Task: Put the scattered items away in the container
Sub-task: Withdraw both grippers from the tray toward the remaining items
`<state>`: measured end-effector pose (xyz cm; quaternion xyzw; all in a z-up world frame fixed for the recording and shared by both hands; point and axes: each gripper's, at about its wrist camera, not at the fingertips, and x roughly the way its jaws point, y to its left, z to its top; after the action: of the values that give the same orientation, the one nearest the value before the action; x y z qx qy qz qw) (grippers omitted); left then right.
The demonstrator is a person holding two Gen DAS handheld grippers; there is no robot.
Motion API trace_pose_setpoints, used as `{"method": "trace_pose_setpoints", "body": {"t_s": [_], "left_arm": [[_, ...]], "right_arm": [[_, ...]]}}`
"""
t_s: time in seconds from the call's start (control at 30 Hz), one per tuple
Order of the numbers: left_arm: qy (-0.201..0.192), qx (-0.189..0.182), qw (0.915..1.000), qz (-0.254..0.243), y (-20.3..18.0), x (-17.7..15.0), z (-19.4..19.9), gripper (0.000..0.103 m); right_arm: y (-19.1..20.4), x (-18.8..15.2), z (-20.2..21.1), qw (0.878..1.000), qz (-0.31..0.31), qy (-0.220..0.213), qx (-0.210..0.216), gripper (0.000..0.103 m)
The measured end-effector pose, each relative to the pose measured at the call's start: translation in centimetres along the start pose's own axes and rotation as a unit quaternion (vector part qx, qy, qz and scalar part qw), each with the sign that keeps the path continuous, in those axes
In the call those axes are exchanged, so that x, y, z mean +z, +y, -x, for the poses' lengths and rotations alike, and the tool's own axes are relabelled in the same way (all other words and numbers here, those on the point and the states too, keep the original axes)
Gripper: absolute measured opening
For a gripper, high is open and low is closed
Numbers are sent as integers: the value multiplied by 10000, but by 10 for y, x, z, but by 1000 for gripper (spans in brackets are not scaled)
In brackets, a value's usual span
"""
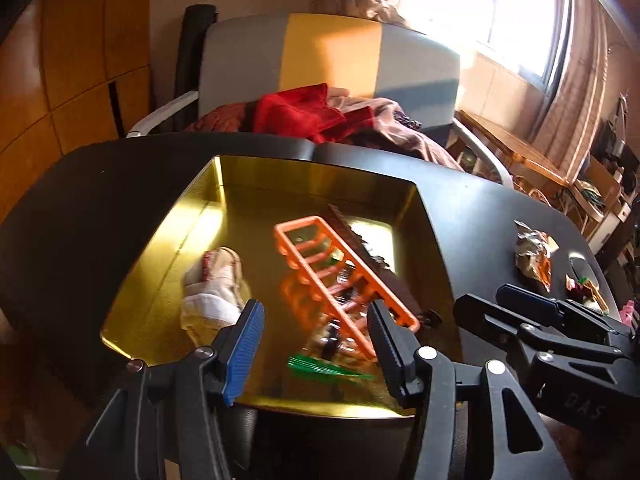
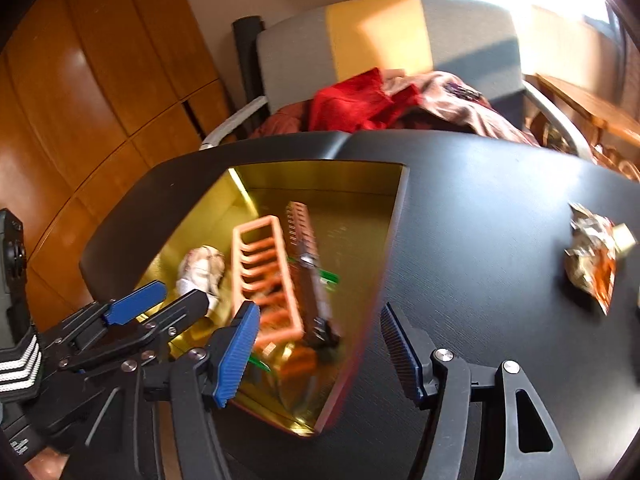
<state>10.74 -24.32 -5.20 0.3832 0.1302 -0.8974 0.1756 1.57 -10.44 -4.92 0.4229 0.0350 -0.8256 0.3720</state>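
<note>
A gold-lined container (image 1: pixel 168 240) sits on the black table (image 1: pixel 100 184); it also shows in the right wrist view (image 2: pixel 320 178). Inside lie an orange plastic rack (image 1: pixel 320 264), a brown comb (image 1: pixel 372 256), a rolled white cloth (image 1: pixel 212 284) and a green item (image 1: pixel 324 368). My left gripper (image 1: pixel 316 332) is open and empty above the container's near edge. My right gripper (image 2: pixel 316 344) is open and empty over the container's near right corner. A crumpled foil wrapper (image 1: pixel 534 254) lies on the table to the right, also in the right wrist view (image 2: pixel 592 260).
Small colourful bits (image 1: pixel 584 284) lie at the table's right edge. A grey and yellow chair (image 1: pixel 320 56) with red and brown cloth (image 1: pixel 304 112) stands behind the table. Wooden cabinets (image 2: pixel 80 100) are at the left. A window (image 1: pixel 500 12) is at the back right.
</note>
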Motion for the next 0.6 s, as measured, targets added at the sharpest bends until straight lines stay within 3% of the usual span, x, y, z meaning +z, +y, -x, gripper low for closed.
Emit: {"method": "trace_pose_setpoints", "body": {"t_s": [0.6], "left_arm": [[70, -478, 9930, -1076, -98, -9, 1, 55]], "right_arm": [[-94, -42, 47, 9901, -898, -307, -1038, 69]]}}
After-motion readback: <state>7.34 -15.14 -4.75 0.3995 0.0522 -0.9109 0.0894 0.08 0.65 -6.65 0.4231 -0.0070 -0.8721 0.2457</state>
